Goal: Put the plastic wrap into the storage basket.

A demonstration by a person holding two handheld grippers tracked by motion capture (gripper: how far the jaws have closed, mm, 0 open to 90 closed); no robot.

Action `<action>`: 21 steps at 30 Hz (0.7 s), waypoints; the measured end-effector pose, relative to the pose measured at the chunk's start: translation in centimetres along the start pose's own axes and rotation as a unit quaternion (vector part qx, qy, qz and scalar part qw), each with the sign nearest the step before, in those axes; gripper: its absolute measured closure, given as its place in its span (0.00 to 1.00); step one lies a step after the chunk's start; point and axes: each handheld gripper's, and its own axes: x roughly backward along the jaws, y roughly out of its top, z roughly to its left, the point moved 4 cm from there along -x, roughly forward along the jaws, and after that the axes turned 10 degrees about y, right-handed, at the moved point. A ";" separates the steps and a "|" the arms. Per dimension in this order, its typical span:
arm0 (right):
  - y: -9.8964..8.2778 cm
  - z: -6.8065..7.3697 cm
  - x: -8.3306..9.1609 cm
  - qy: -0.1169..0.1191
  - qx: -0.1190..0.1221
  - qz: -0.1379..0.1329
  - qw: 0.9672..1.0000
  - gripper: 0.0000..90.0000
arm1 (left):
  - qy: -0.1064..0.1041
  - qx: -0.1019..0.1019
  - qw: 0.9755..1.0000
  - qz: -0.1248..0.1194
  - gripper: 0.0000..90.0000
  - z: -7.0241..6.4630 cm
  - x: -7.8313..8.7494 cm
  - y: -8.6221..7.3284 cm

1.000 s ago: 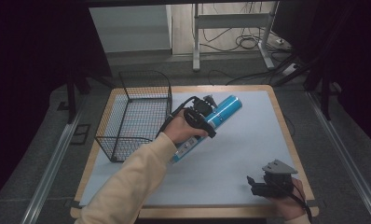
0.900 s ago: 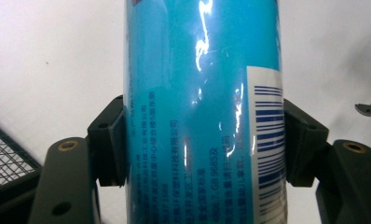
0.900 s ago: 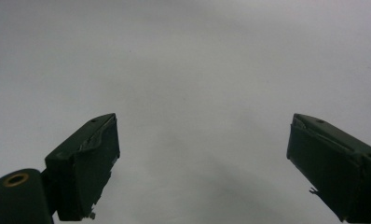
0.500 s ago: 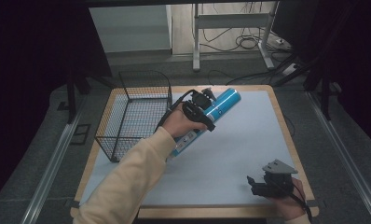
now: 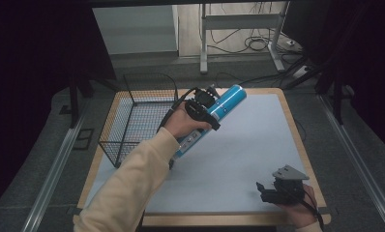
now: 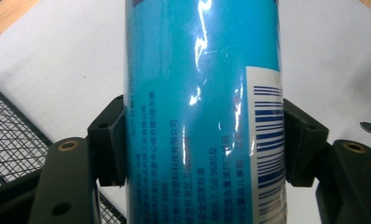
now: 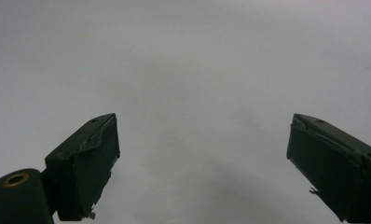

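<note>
A tall blue can (image 5: 225, 103) with a barcode label is held tilted above the white mat, its top toward the far right. My left gripper (image 5: 203, 107) is shut on it, and both black jaws press the can's sides (image 6: 197, 116) in the left gripper view. It hangs just right of the black wire basket (image 5: 132, 113). My right gripper (image 5: 267, 190) rests near the table's front right corner, open, with nothing but bare mat between its jaws (image 7: 202, 158).
The white mat (image 5: 248, 145) covers a wooden table (image 5: 287, 104). The wire basket stands at the table's left side. Beyond the far edge are a metal stand leg (image 5: 203, 48) and floor cables (image 5: 258, 43).
My left gripper has carried the blue can a little to the left and higher, toward the basket. The right gripper has stayed put.
</note>
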 end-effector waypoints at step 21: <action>0.0 0.0 0.0 -0.002 0.000 -0.001 1.000 0.11 | 0.019 0.017 0.999 -0.021 0.35 2.9 2.1 0.9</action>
